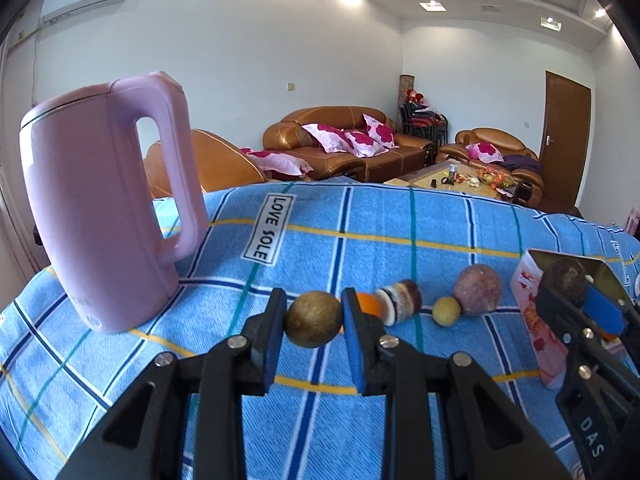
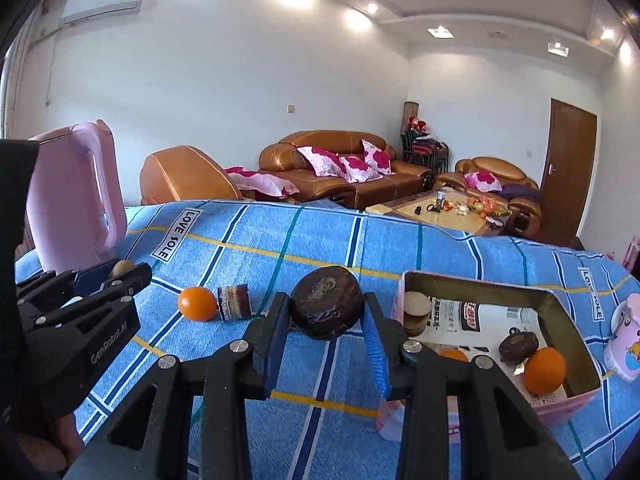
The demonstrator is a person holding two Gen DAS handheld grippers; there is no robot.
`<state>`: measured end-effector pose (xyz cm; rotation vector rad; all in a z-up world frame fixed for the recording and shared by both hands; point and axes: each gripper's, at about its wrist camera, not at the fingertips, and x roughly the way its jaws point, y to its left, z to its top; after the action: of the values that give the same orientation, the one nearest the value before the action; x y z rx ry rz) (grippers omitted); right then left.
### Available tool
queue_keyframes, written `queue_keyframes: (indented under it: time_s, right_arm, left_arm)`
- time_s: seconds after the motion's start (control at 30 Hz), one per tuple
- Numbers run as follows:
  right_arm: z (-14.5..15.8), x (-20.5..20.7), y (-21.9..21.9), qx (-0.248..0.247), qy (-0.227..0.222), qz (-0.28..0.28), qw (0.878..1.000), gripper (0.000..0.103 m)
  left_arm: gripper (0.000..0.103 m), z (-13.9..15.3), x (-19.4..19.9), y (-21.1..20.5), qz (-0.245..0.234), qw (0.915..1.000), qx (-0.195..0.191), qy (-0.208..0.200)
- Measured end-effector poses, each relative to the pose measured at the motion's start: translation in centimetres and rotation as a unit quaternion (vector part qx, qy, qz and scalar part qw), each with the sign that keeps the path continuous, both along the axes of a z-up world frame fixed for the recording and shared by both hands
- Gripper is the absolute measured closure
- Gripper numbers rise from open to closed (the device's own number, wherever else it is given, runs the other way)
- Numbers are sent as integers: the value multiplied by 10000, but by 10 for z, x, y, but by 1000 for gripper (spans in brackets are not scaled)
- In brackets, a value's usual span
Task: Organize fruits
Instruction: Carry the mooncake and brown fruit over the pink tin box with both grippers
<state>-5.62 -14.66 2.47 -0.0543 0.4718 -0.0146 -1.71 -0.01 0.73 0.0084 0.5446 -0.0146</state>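
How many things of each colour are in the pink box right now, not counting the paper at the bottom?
In the pink box:
orange fruits: 2 (one half hidden behind the gripper)
dark brown fruit: 1
tan round piece: 1
Total: 4

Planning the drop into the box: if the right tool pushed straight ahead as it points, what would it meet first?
Probably just the blue cloth beyond the dark fruit the right tool grips. The box lies off to its right, the orange to its left; depth is unclear.
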Motion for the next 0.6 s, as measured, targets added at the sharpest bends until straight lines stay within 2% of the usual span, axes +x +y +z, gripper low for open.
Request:
queue_keyframes:
  time_s: [0.2,0.43,0.6]
  right_arm:
    - [-2,-12,-12,-142,25,-34,9999,65]
    - [-1,-28,-34,-375,-14,-85,9993,65]
    - [0,-32,-57,-363,-39,-229,9991,65]
  left_arm:
    - [74,1,-14,-17,-164,9998,105,-41]
    - [74,0,-16,-41,-376,9993,44,59]
    - [74,0,-16,-61,-552,9984,56,121]
